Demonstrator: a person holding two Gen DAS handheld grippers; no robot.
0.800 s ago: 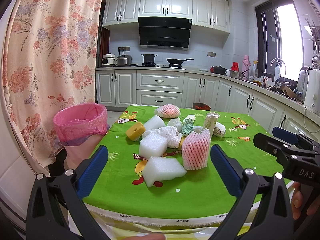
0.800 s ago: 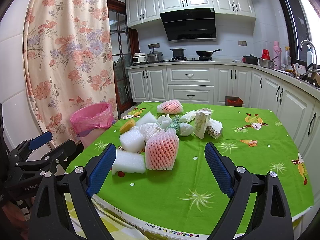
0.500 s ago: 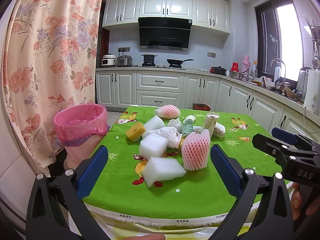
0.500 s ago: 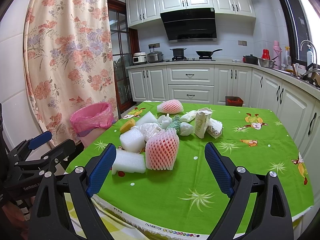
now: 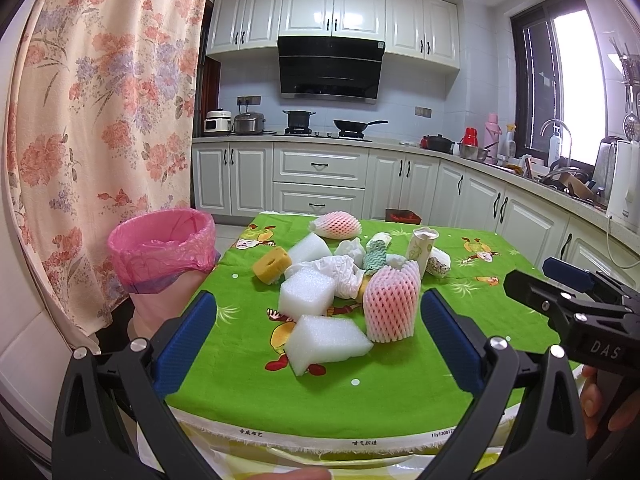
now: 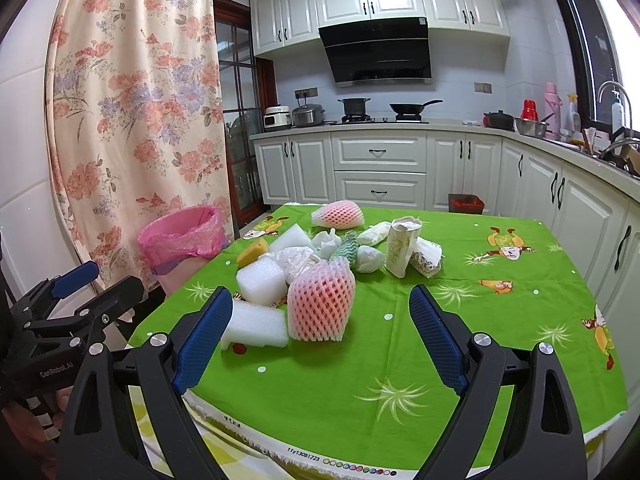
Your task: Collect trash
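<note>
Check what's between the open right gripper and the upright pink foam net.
Only bare green tablecloth lies between the right gripper and the pink foam net, as the right wrist view shows. The flat white foam block lies just beside the net.

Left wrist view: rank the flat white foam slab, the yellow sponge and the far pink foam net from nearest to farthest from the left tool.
1. Flat white foam slab, just ahead of the left tool.
2. Yellow sponge, farther back, left.
3. Far pink foam net, at the table's far edge.
</note>
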